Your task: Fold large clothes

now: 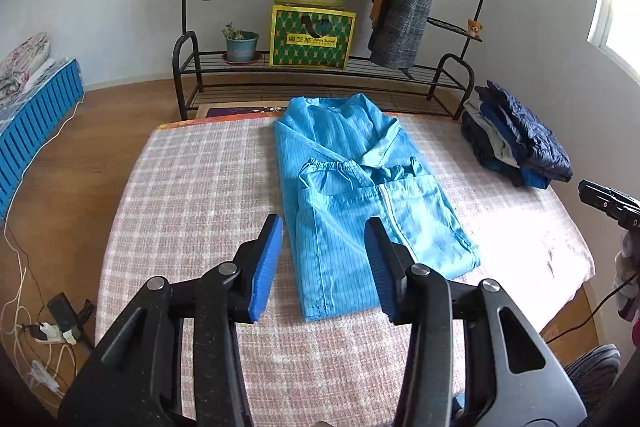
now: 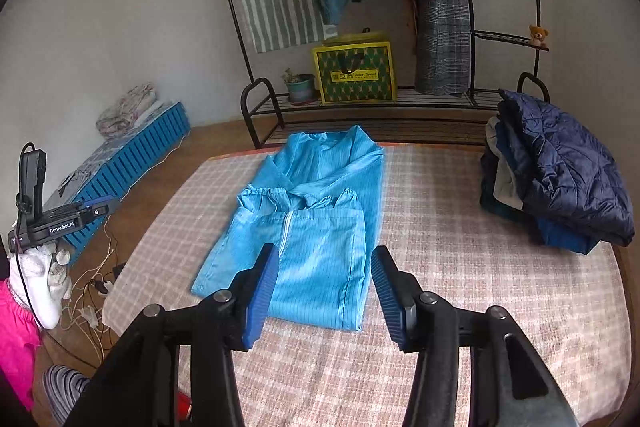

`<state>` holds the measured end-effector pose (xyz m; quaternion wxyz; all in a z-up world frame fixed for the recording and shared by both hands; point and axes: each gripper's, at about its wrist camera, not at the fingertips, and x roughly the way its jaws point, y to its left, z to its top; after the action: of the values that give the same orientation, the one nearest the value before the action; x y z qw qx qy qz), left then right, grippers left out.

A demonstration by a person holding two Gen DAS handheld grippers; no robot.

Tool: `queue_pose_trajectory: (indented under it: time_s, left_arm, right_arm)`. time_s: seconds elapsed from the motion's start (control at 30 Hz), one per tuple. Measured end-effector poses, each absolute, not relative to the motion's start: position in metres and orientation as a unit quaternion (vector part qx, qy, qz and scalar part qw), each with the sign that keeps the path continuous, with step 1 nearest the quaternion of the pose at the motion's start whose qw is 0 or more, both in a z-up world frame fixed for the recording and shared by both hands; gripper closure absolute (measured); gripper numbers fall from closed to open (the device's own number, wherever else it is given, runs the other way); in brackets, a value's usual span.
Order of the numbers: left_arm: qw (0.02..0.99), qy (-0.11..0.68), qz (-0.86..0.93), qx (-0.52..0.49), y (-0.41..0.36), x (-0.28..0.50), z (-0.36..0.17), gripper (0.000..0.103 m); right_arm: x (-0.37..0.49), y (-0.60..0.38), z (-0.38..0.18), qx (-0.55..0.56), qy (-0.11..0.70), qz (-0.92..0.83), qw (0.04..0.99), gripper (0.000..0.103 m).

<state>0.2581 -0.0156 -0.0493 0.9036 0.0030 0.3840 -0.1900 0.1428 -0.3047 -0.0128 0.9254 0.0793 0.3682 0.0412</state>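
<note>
A light blue striped coat (image 1: 360, 187) lies flat on the checked tablecloth (image 1: 192, 187), sleeves folded in over its front, collar at the far edge. It also shows in the right wrist view (image 2: 312, 227). My left gripper (image 1: 325, 227) is open and empty, held above the coat's near hem. My right gripper (image 2: 325, 259) is open and empty, above the near hem too. The right gripper's body shows at the right edge of the left wrist view (image 1: 608, 203). The left gripper's body shows at the left of the right wrist view (image 2: 60, 219).
A pile of folded dark clothes (image 2: 560, 179) sits at the table's far right. A black clothes rack (image 1: 320, 67) with hanging garments, a yellow-green bag (image 1: 312, 35) and a potted plant (image 1: 240, 43) stands behind. A blue crate (image 1: 36, 123) and cables (image 1: 40, 331) are on the floor at left.
</note>
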Motion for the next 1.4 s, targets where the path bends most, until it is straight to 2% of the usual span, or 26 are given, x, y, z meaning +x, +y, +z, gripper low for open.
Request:
queue_pose_trajectory:
  time_s: [0.2,0.43,0.53,0.6,0.7,0.73,0.8,0.83,0.87,0.93,1.0,1.13,1.2,1.27,1.33,1.4]
  left_arm:
    - [0.877,0.436,-0.198,0.021,-0.027,0.315,-0.107,0.072]
    - [0.845,0.477,-0.235,0.053,-0.056,0.366,-0.177,0.072]
    - [0.838,0.486,-0.244,0.053,-0.062,0.381,-0.2,0.072]
    - [0.835,0.492,-0.242,0.047,-0.063,0.39,-0.213,0.072]
    - [0.83,0.5,-0.241,0.045,-0.067,0.402,-0.228,0.078]
    - [0.83,0.501,-0.241,0.051,-0.07,0.404,-0.232,0.078]
    - [0.834,0.494,-0.236,0.068,-0.075,0.406,-0.235,0.078]
    - [0.835,0.493,-0.235,0.073,-0.076,0.408,-0.236,0.078]
    - [0.835,0.492,-0.233,0.077,-0.078,0.41,-0.238,0.078]
    - [0.838,0.487,-0.228,0.088,-0.082,0.414,-0.241,0.078]
    - [0.838,0.491,-0.216,0.102,-0.086,0.418,-0.252,0.078]
    - [0.84,0.483,-0.217,0.114,-0.088,0.415,-0.255,0.078]
    - [0.832,0.493,-0.226,0.115,-0.084,0.417,-0.249,0.078]
    - [0.833,0.491,-0.235,0.102,-0.076,0.422,-0.236,0.078]
    - [0.839,0.48,-0.24,0.086,-0.066,0.432,-0.216,0.078]
    - [0.841,0.479,-0.247,0.058,-0.058,0.451,-0.2,0.078]
  right_arm:
    - [0.198,-0.316,-0.06,0.071,0.417,0.066,0.904,0.053]
    - [0.285,-0.327,-0.133,0.103,0.461,0.102,0.875,0.052]
    - [0.318,-0.328,-0.168,0.095,0.485,0.092,0.864,0.047]
    - [0.335,-0.33,-0.189,0.098,0.501,0.086,0.855,0.046]
    - [0.349,-0.334,-0.21,0.113,0.51,0.086,0.848,0.047]
    - [0.351,-0.335,-0.215,0.12,0.512,0.088,0.846,0.048]
    - [0.352,-0.337,-0.221,0.133,0.511,0.093,0.844,0.059]
    - [0.351,-0.337,-0.222,0.14,0.509,0.102,0.843,0.076]
    - [0.35,-0.335,-0.221,0.138,0.509,0.1,0.844,0.087]
    - [0.346,-0.33,-0.215,0.111,0.504,0.09,0.852,0.098]
    - [0.343,-0.327,-0.216,0.089,0.505,0.076,0.855,0.1]
    - [0.346,-0.32,-0.221,0.05,0.525,0.072,0.846,0.099]
    - [0.349,-0.322,-0.214,0.049,0.534,0.085,0.84,0.091]
    - [0.35,-0.329,-0.196,0.056,0.52,0.096,0.847,0.075]
    - [0.354,-0.339,-0.176,0.066,0.499,0.113,0.857,0.068]
    - [0.363,-0.35,-0.158,0.07,0.477,0.111,0.869,0.066]
